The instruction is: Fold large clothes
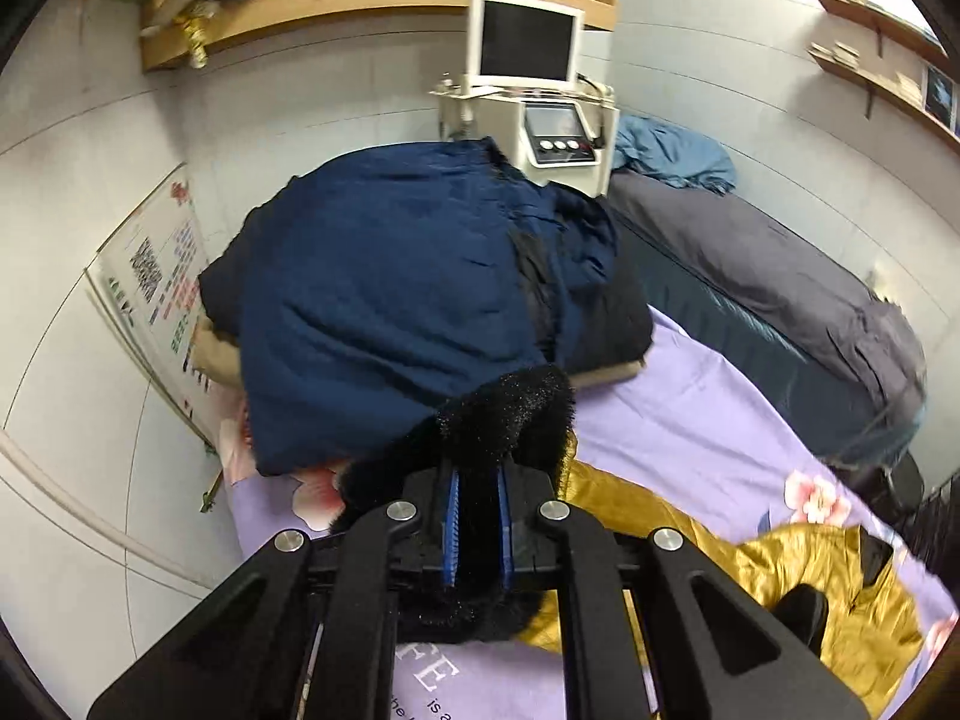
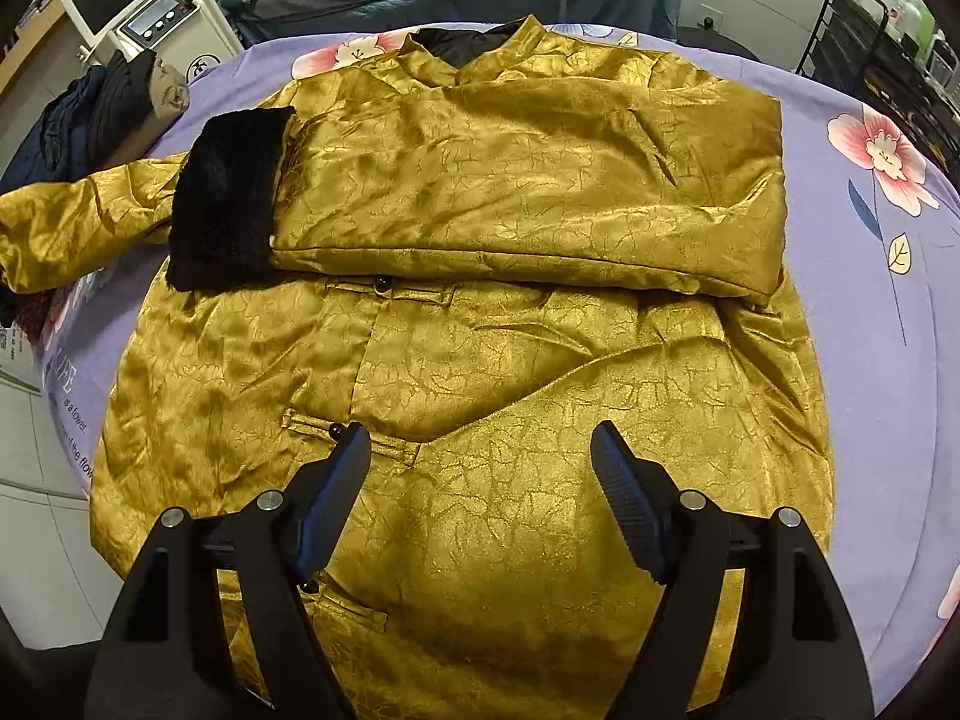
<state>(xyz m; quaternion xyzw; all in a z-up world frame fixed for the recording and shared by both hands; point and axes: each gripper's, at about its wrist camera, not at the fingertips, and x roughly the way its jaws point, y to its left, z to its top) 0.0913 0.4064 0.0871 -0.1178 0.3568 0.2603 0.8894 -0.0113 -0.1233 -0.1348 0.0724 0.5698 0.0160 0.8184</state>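
A gold satin jacket [image 2: 510, 360] lies front up on the lilac floral sheet [image 2: 870, 330]. One sleeve is folded across the chest, and its black fur cuff [image 2: 228, 198] rests at the left. The other sleeve [image 2: 72, 222] runs off to the left edge. In the left wrist view my left gripper [image 1: 478, 480] is shut on that sleeve's black fur cuff [image 1: 510, 414], held up off the bed, with gold fabric [image 1: 780, 570] trailing down to the right. My right gripper [image 2: 480, 438] stands open over the jacket's lower front, near a knot button [image 2: 336, 433], with nothing between its fingers.
A pile of dark blue clothes [image 1: 390, 300] sits at the head of the bed. Behind it stands a white machine with a monitor [image 1: 528, 42]. A second bed with grey bedding [image 1: 750, 276] lies to the right. A black rack [image 2: 870, 30] stands at the far right.
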